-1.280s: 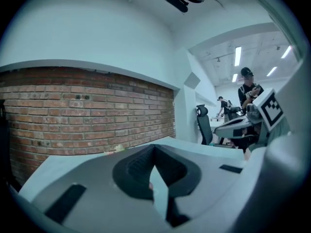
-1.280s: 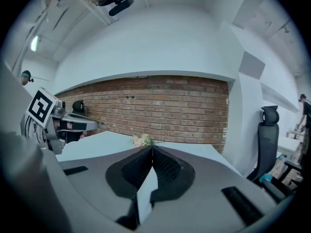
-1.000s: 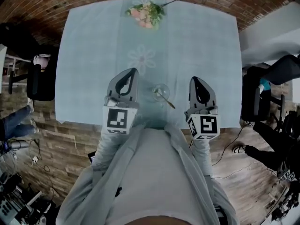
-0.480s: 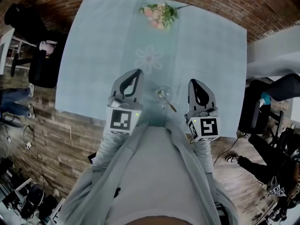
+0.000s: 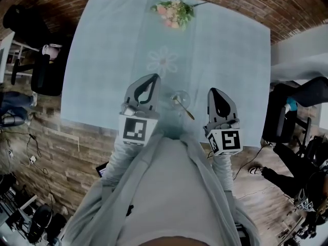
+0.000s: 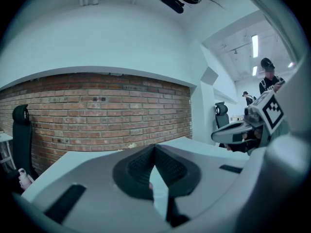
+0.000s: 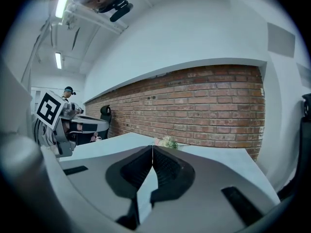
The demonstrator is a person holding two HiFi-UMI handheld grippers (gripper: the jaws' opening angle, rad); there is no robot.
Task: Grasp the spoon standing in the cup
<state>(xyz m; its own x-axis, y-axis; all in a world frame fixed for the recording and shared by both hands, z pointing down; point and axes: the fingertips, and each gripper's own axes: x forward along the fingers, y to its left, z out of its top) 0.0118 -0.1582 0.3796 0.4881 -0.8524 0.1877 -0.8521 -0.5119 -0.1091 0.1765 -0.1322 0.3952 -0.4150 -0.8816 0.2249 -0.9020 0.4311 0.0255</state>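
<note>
A clear glass cup (image 5: 179,98) stands near the front edge of the pale blue table (image 5: 102,60). A spoon (image 5: 183,108) leans in it, handle sticking out toward the front right. My left gripper (image 5: 152,77) hovers just left of the cup, its jaws shut with nothing between them. To the right of the cup, a little apart from it, my right gripper (image 5: 213,91) is also shut and empty. In the left gripper view the left gripper's tips (image 6: 154,147) meet. In the right gripper view the right gripper's tips (image 7: 152,148) meet too. Neither gripper view shows the cup or spoon.
A small bunch of flowers (image 5: 173,12) lies at the table's far edge, also seen in the right gripper view (image 7: 168,142). Dark office chairs (image 5: 45,76) stand left and right (image 5: 279,117) of the table. A brick wall (image 6: 97,110) runs behind.
The head view has shifted, so the table sits a bit further right in the picture. Both grippers keep their places on either side of the cup and stay shut.
</note>
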